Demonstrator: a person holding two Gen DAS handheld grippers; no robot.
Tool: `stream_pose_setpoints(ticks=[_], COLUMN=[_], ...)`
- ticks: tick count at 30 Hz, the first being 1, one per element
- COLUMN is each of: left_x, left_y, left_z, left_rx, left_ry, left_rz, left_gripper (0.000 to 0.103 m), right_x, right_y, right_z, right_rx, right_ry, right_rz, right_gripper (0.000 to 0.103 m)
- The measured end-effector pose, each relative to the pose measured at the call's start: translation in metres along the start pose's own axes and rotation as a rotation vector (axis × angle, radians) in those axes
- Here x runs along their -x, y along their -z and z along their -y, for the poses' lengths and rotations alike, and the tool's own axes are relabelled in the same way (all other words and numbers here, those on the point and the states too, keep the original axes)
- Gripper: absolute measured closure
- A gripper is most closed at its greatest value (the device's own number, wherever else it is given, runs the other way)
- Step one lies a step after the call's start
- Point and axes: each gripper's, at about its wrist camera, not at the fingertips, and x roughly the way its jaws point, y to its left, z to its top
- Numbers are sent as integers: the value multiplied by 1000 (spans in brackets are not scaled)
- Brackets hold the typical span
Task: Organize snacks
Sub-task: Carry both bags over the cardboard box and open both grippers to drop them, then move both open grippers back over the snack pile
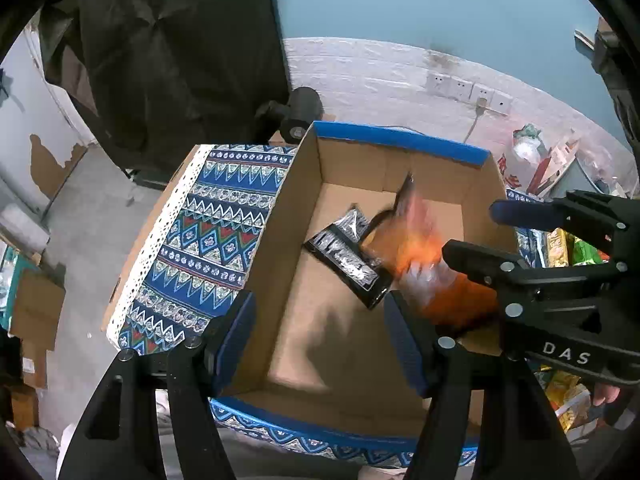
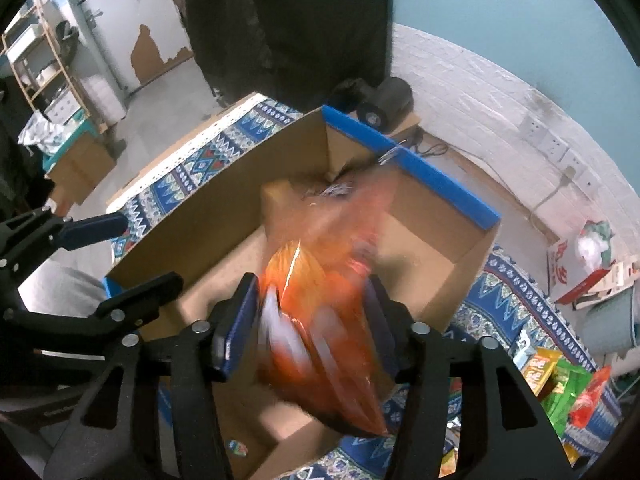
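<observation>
Patterned blue tablecloth (image 1: pixel 208 240) with a white lace edge, spread over the table. Dark cylindrical device (image 1: pixel 300 116) at the far table edge, near the wall. Row of white wall sockets (image 1: pixel 468 90) on whitewashed brick, one with a cable plugged in. Black garment (image 2: pixel 304 20) hanging behind. Wooden shelf rack (image 2: pixel 44 56) far left (contents too small to tell). Peeling paint patch (image 2: pixel 148 54) low on the white wall.
</observation>
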Motion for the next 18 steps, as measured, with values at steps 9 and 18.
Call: stream_pose_setpoints(ticks=[9,18], left_x=[8,21], left_y=[-1,5], left_z=[29,75], left_rx=[-65,-158], left_ry=[35,95], left_rz=[17,24], left_gripper=[35,35], right_x=[30,59], right_y=[8,44], right_z=[29,65], right_rx=[-84,-154], right_ry=[36,85], right_rz=[41,16], right_gripper=[31,30])
